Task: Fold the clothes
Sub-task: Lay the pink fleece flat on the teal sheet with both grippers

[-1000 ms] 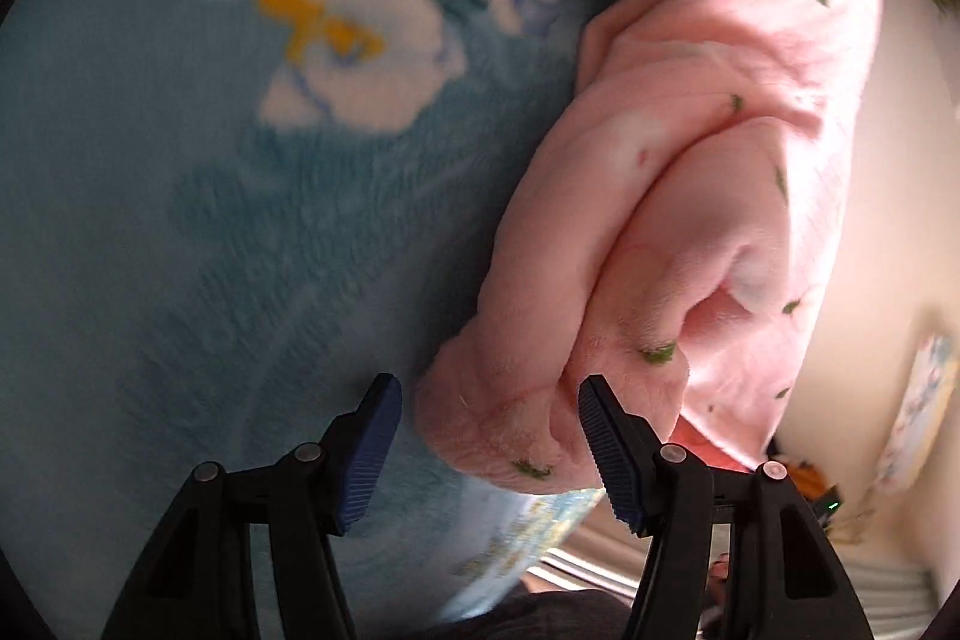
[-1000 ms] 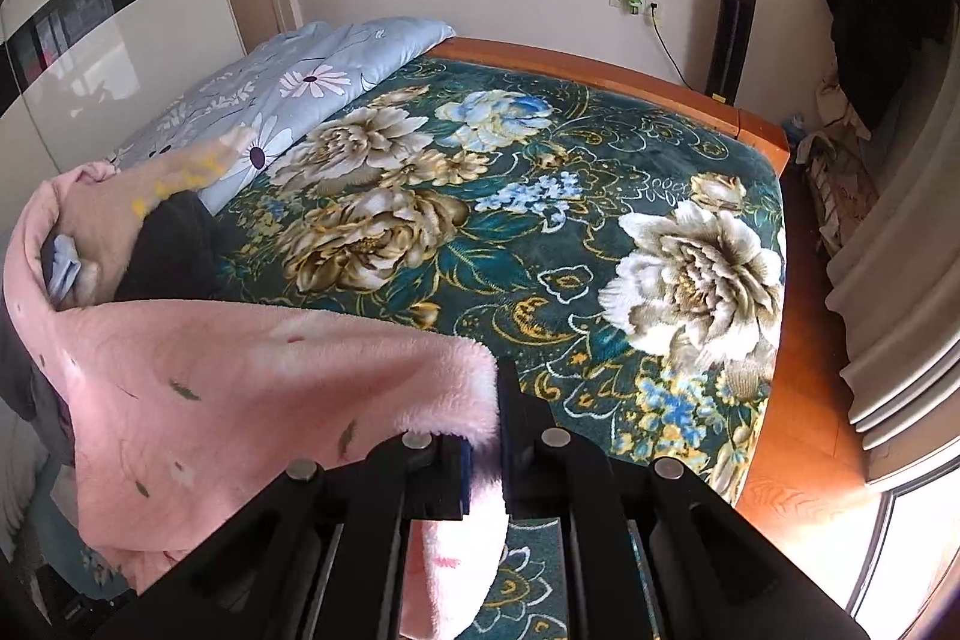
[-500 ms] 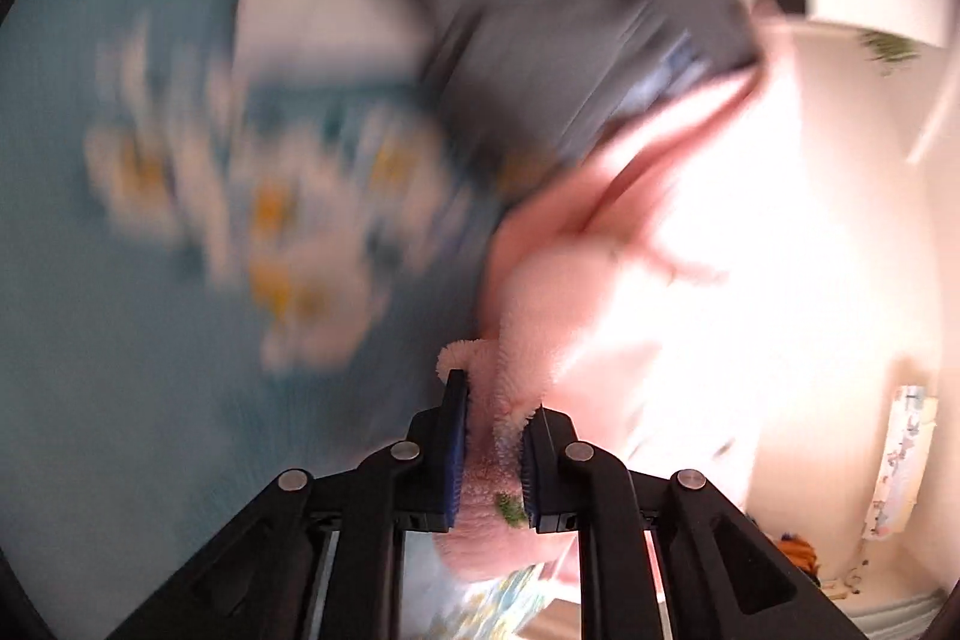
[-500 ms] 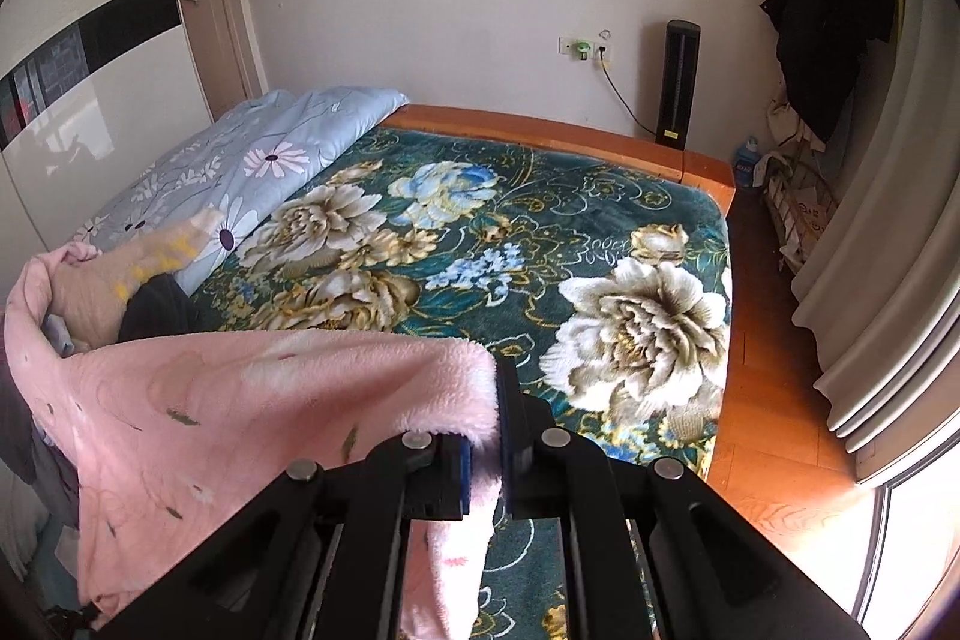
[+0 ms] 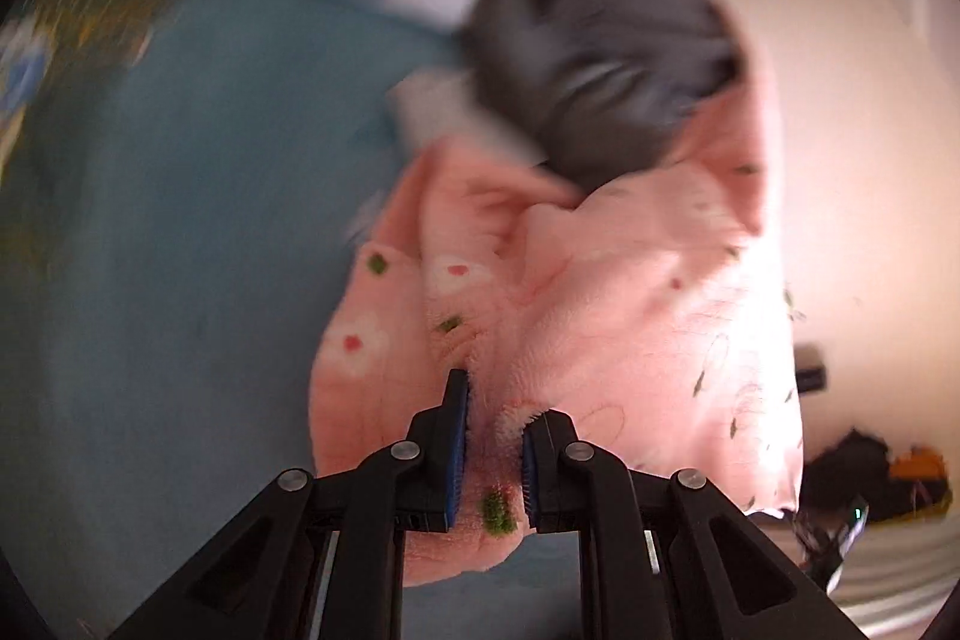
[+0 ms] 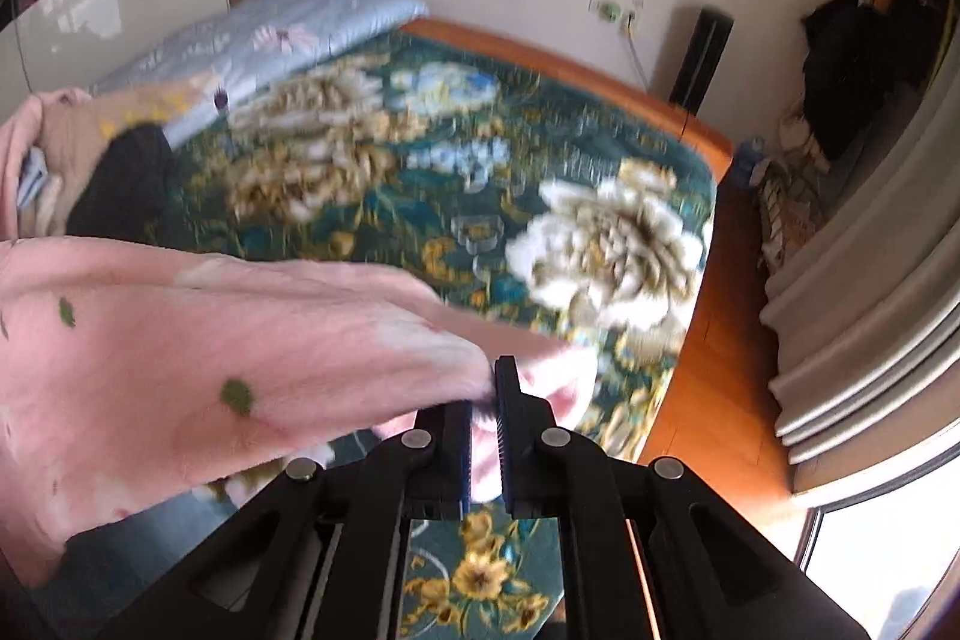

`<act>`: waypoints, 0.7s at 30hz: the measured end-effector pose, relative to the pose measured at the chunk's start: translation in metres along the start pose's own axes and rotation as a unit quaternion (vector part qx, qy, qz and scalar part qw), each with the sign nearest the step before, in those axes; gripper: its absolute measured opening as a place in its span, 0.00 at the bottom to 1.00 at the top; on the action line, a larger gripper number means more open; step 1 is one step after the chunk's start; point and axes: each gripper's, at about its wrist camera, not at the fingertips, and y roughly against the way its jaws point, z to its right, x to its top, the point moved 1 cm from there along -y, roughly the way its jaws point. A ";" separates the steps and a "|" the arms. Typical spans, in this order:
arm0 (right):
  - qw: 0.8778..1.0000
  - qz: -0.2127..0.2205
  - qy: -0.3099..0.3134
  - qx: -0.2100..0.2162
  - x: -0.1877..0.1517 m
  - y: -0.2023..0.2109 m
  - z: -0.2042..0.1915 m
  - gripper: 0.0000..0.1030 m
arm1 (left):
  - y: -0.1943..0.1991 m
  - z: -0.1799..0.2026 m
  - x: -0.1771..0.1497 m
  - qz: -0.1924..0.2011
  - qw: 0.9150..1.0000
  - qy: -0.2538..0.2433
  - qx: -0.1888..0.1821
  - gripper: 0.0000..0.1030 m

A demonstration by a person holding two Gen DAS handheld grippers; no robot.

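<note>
Left gripper (image 5: pixel 493 451) clamped on pink fleece garment (image 5: pixel 600 304); right gripper (image 6: pixel 483 421) clamped on another edge (image 6: pixel 240 340). Held at two points, likely to spread it out for folding. Garment lifted over floral bedspread (image 6: pixel 540 220). Dark clothes (image 5: pixel 600 58) at 1 o'clock. Pillow (image 6: pixel 270 40) at 10, curtain (image 6: pixel 870 310) at 3.

Left gripper (image 5: pixel 493 451): black linkage arms, blue ribbed pads, pointing steeply downward; jaws nearly together, pinching a fold of pink fleece garment (image 5: pixel 600 316).
Right gripper (image 6: pixel 483 427): same build, angled downward; jaws closed tight on the same garment's edge (image 6: pixel 240 358).
</note>
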 end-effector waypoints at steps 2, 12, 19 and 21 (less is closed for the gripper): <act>0.999 -0.039 -0.007 -0.002 -0.012 -0.020 0.003 0.06 | -0.014 -0.016 -0.004 -0.004 0.999 0.033 0.007 0.16; 0.985 -0.095 -0.093 0.112 -0.035 -0.045 0.033 0.08 | 0.020 -0.005 -0.017 0.004 1.000 0.005 -0.004 0.62; 0.956 -0.142 -0.169 0.195 -0.046 -0.088 0.018 0.60 | 0.003 -0.028 -0.042 -0.047 0.998 0.045 0.002 0.70; 0.949 -0.157 -0.195 0.192 -0.050 -0.106 0.021 0.60 | -0.006 -0.025 -0.047 -0.066 0.997 0.042 0.000 0.72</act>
